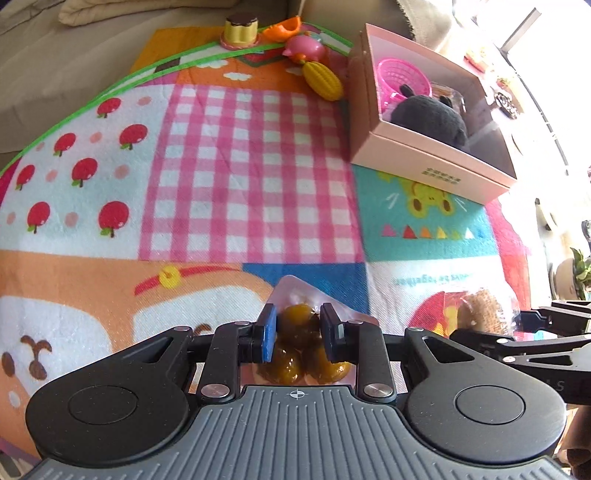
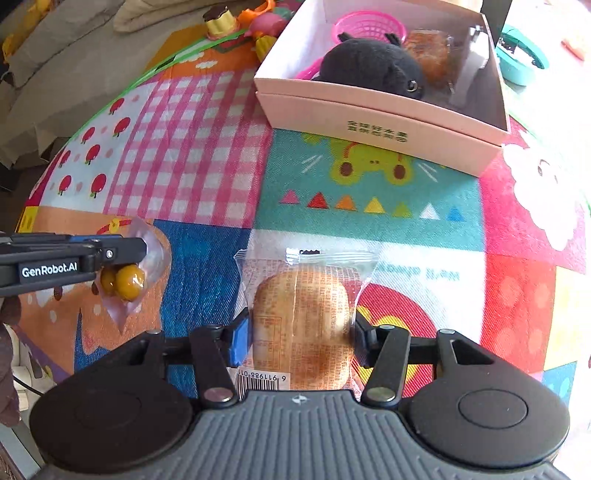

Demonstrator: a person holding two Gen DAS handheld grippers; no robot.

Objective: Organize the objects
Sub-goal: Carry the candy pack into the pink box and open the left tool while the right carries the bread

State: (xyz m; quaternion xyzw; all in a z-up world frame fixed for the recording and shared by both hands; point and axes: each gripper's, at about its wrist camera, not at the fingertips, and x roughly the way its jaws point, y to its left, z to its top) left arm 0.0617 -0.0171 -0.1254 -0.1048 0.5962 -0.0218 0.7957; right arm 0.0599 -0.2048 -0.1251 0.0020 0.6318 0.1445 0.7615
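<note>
A black plush toy (image 2: 373, 68) and pink plastic basket (image 2: 369, 26) were kept in the pink cardboard box (image 2: 369, 122). Left gripper (image 1: 298, 332) was clamped on a clear pouch of brown-yellow balls (image 1: 299, 343), right gripper (image 2: 301, 332) on a plastic-wrapped round bun (image 2: 301, 321), over the colourful patchwork mat (image 2: 207, 147).

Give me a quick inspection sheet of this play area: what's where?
Surface: patchwork mat, colourful.
Job's things: pink box holds black plush, pink basket, a wrapped snack.
Clutter: toy pudding, pink toy, yellow corn toy at the mat's far edge.
Grippers: left gripper clamps a packet of brown balls; right gripper straddles a wrapped bun.
Cables: nothing seen.
Surroundings: beige cushions, bright window.
</note>
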